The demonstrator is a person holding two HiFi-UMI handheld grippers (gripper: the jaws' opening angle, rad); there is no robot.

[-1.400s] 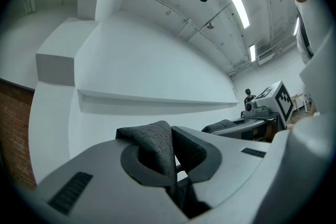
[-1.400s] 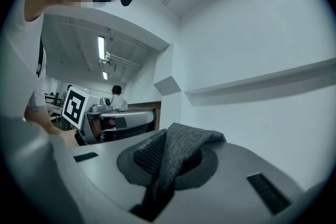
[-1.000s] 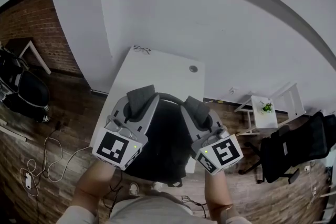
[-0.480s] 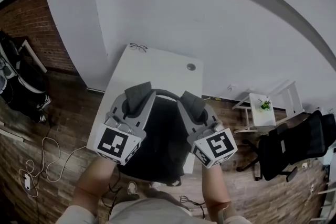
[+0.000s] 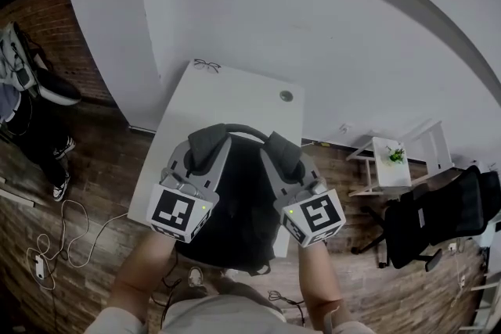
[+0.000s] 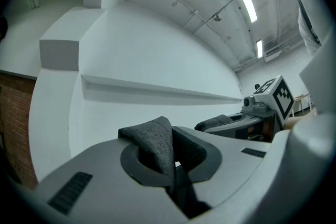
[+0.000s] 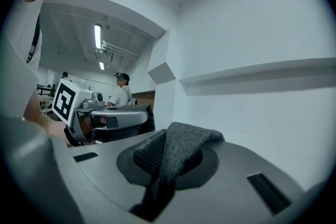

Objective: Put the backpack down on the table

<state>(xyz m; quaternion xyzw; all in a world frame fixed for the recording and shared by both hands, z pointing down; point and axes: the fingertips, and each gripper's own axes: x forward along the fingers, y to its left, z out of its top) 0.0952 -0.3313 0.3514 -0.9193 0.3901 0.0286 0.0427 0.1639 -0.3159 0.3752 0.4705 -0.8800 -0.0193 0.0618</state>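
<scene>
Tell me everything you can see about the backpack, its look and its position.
The backpack is black, soft-looking, with a curved top handle. Its grey woven straps are pinched in the shut left gripper and right gripper. It is over the near end of the white table; whether it rests there is unclear.

Left gripper (image 5: 202,156): level, pointing forward; jaws clamped on a grey fold of the backpack (image 5: 235,207).
Right gripper (image 5: 282,160): level, beside the left; jaws clamped on another grey fold.
Forearms (image 5: 139,278): bare, extended forward.
</scene>
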